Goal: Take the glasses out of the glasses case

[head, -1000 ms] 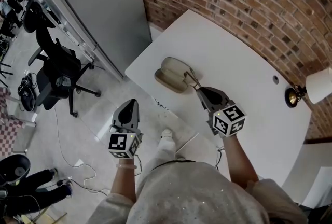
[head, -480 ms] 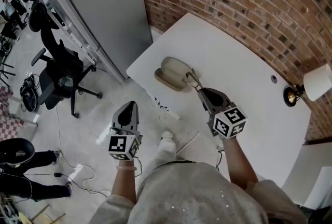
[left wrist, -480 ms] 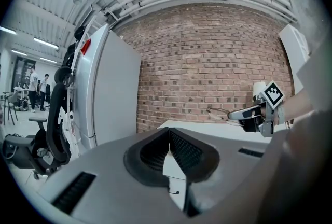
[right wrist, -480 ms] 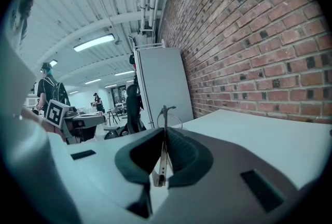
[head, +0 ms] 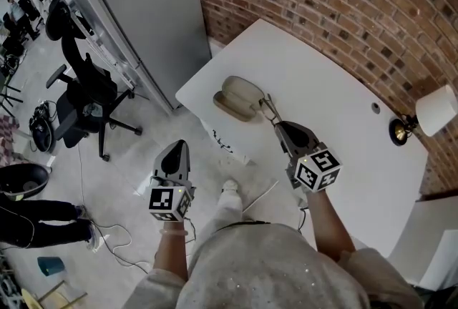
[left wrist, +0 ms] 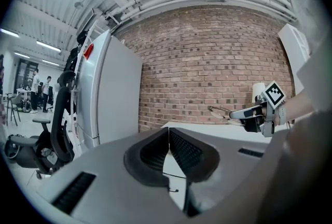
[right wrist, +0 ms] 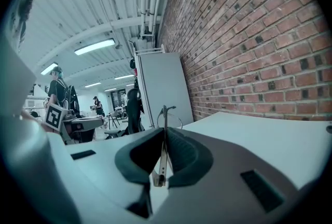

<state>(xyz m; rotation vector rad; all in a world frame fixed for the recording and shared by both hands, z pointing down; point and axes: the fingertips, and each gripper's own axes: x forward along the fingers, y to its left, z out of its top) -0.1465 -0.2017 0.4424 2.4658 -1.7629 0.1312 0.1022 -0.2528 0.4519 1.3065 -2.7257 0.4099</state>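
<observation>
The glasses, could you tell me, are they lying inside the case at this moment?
No, the right claw is shut on one arm of the glasses, holding them in the air beside the case.

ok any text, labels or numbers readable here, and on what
No word or number can be read.
Left gripper's cube and right gripper's cube: black-and-white square patterns, no letters.
Dark marks on the table edge: too small to read.
Red sticker on the grey cabinet: blurred.
Glasses and glasses case: no print visible.
</observation>
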